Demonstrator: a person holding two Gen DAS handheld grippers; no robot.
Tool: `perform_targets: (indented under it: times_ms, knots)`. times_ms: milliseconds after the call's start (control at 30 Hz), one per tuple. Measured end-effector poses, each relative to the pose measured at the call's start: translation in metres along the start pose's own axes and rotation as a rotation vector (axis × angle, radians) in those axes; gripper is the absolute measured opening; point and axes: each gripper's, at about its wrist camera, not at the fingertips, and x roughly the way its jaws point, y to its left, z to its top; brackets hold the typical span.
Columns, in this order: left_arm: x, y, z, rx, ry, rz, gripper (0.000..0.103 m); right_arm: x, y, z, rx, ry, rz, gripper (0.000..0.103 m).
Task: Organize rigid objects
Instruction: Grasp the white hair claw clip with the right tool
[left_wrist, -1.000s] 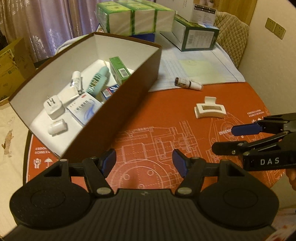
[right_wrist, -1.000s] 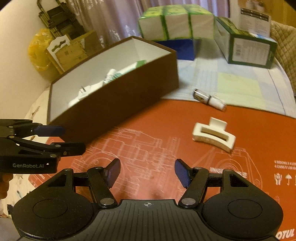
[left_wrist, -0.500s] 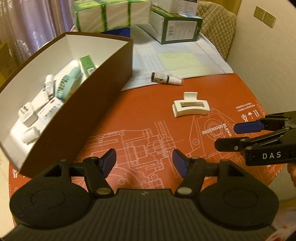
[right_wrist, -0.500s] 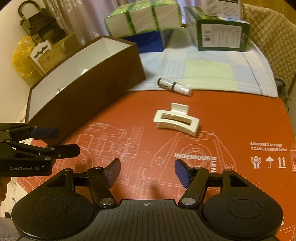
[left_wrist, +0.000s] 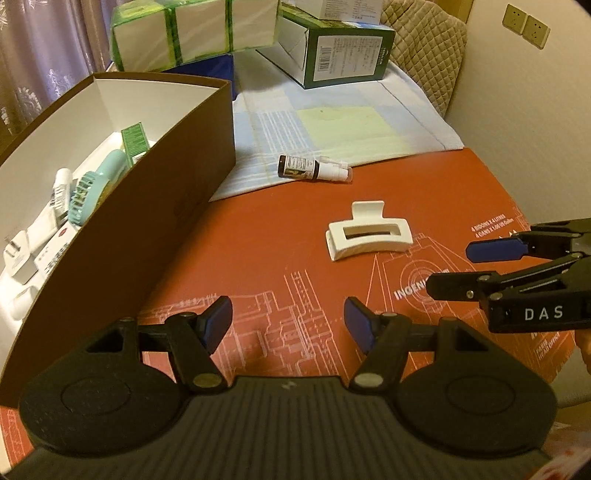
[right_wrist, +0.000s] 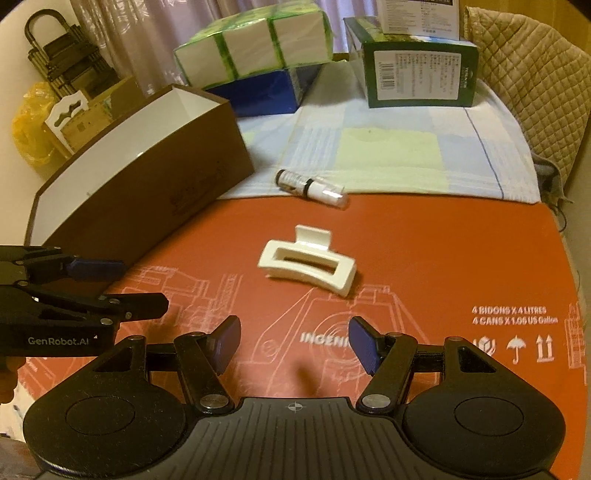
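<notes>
1. We hold both tongs low over the counter (right_wrist: 424, 236). The left tongs (left_wrist: 288, 325) and the right tongs (right_wrist: 293, 341) both stand spread apart with nothing between the blue pads.
2. Each pair shows in the other's view: the right tongs come in from the right edge of the left view, the left tongs from the left edge of the right view. Neither touches an object.
3. One white hair claw clip (right_wrist: 306, 264) lies flat on the red printed mat (left_wrist: 295, 240), ahead of the right tongs, with bare mat between them.
4. One small spray bottle (left_wrist: 314, 170) lies on its side just beyond the clip, at the edge where the pale checked cloth (right_wrist: 388, 147) meets the mat.
5. One brown open box (left_wrist: 159, 206) with a white inside sits to the left, its near wall standing between the left tongs and its contents. In it we see a teal comb-like item (left_wrist: 94, 188), a green carton (left_wrist: 135, 142), a white plug (left_wrist: 16, 258) and a few other white items, partly hidden.
6. At the back of the counter sit one pack of three white blocks banded in green (right_wrist: 255, 46) atop a blue box (right_wrist: 266, 92), and one dark green carton (right_wrist: 417, 74).
7. A quilted chair back (right_wrist: 532, 81) stands at the right, curtains (left_wrist: 44, 48) behind, and two wall sockets (left_wrist: 526, 24) on the wall.
</notes>
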Motion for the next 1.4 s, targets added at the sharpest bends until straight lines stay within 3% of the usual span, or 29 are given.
perform_targets:
  times_ms: [767, 1067, 1100, 1133, 1233, 1333, 1400]
  knots:
    - [0.067, 0.011, 0.026, -0.025, 0.08, 0.01, 0.063, 0.069, -0.015, 0.037, -0.253, -0.006, 0.05, 0.062]
    - [0.081, 0.017, 0.031, -0.036, 0.098, 0.013, 0.063, 0.094, -0.01, 0.034, -0.416, 0.048, 0.03, 0.061]
    - [0.082, 0.017, 0.032, -0.037, 0.099, 0.011, 0.063, 0.095, -0.011, 0.032, -0.422, 0.048, 0.019, 0.06]
    - [0.083, 0.017, 0.032, -0.037, 0.102, 0.01, 0.063, 0.095, -0.012, 0.03, -0.424, 0.05, 0.006, 0.049]
    - [0.086, 0.017, 0.032, -0.035, 0.109, 0.005, 0.063, 0.095, -0.019, 0.027, -0.377, 0.077, -0.015, 0.033]
    - [0.089, 0.016, 0.032, -0.032, 0.115, -0.003, 0.063, 0.089, -0.026, 0.023, -0.298, 0.095, -0.029, 0.031]
    - [0.09, 0.015, 0.032, -0.027, 0.117, -0.007, 0.063, 0.083, -0.03, 0.022, -0.251, 0.11, 0.016, 0.031]
